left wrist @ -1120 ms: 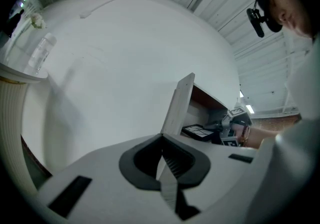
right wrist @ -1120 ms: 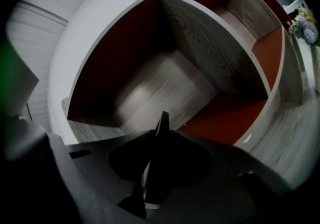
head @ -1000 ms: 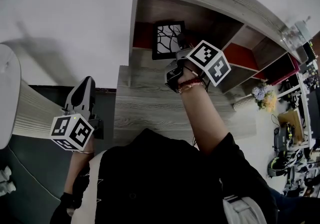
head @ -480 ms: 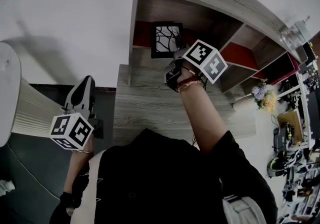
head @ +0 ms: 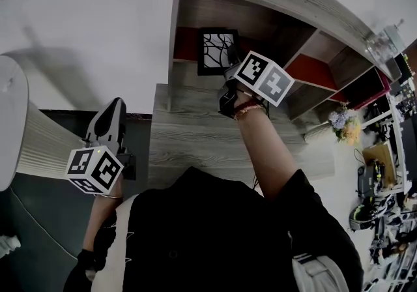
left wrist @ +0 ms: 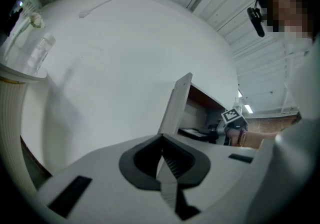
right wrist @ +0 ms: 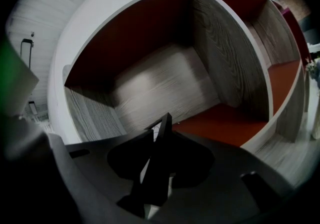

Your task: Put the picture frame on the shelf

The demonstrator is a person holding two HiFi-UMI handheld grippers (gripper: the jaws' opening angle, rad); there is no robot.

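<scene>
Grey-bodied and idle, the left tool [head: 114,109] hung well to the left of the shelf [head: 273,4], its jaws pressed together on nothing. Nearer the shelf, beyond the wood-grain bench [head: 195,134] in front of it, the right tool [head: 230,62] reached into the shelf's leftmost compartment with its jaws opening. The picture frame [head: 217,51] stood upright and edge-on between them, apparently toward the front of the compartment's red floor [right wrist: 225,118], and the pads did not seem to clamp it. The main risk, as I judged it, lay in drawing the tool out. A crooked pull, or one made before the jaws were fully apart, could catch a pad on the frame's edge. That could tip it forward off the shelf onto the bench. Whether any prop behind the frame was set could not be made out. The grey back panel [right wrist: 160,88] lay well behind the frame, so it would not catch a backward topple.
</scene>
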